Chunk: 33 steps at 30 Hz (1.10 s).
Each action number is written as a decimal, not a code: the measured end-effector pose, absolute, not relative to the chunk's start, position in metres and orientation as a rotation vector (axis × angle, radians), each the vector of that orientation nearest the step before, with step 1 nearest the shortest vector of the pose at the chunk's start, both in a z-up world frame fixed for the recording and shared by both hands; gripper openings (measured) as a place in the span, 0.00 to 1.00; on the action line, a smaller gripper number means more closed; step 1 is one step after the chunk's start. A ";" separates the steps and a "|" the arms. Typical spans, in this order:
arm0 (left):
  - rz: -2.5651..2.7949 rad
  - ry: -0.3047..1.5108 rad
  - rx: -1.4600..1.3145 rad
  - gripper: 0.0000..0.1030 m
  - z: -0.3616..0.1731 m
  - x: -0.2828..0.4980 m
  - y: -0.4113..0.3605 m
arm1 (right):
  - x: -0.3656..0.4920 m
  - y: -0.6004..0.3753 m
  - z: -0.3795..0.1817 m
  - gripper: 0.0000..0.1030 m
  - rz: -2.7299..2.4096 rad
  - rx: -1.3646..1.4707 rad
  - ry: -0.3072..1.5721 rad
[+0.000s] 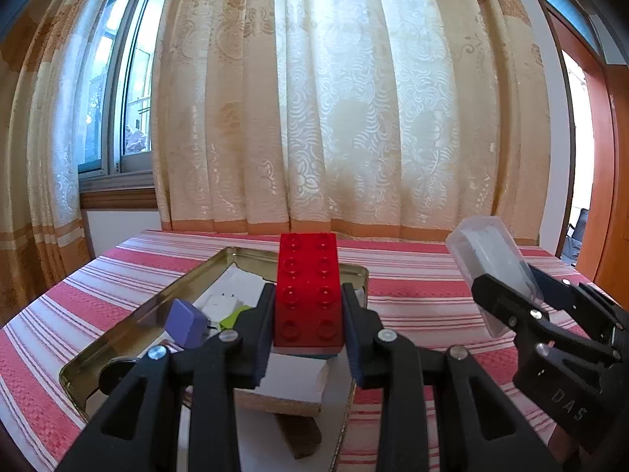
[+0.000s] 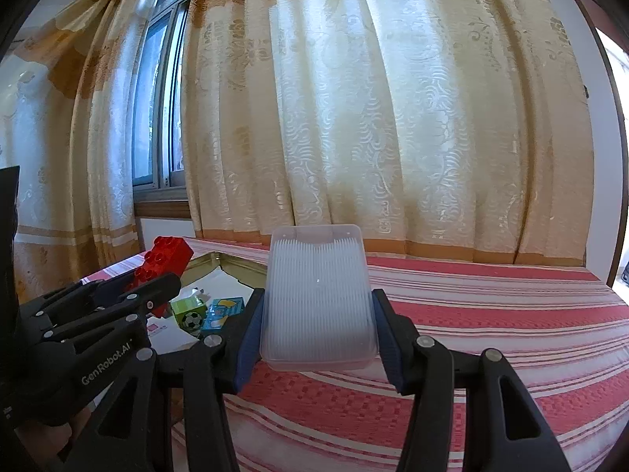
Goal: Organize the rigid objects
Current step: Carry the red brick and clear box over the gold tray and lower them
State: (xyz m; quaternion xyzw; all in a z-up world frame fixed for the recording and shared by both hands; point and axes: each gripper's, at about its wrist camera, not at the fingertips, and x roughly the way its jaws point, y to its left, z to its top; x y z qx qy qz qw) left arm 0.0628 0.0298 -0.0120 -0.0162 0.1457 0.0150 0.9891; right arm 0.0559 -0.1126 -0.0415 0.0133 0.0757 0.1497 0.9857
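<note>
My surface has a red-and-white striped cloth on it, with a shallow gold tin tray sitting on top.

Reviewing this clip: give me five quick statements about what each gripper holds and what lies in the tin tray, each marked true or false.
1. The left gripper is shut on a red brick. True.
2. The right gripper is empty. False: it holds a clear plastic box.
3. The gold tin tray sits on a striped cloth. True.
4. The tray is empty. False: a purple block lies inside, among other items.
5. The curtain is blue. False: cream and tan.
</note>
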 end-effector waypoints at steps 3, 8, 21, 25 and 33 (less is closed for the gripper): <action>0.034 0.291 -0.039 0.30 -0.012 0.062 0.034 | 0.055 -0.109 -0.041 0.53 0.308 0.022 0.152; 0.041 0.292 -0.047 0.30 -0.012 0.062 0.041 | 0.055 -0.103 -0.041 0.53 0.321 0.015 0.153; 0.052 0.291 -0.064 0.30 -0.011 0.060 0.052 | 0.053 -0.095 -0.041 0.53 0.344 0.006 0.151; 0.055 0.290 -0.069 0.30 -0.011 0.059 0.055 | 0.053 -0.092 -0.040 0.53 0.354 0.002 0.151; 0.069 0.292 -0.074 0.30 -0.011 0.059 0.061 | 0.052 -0.084 -0.041 0.53 0.378 -0.008 0.154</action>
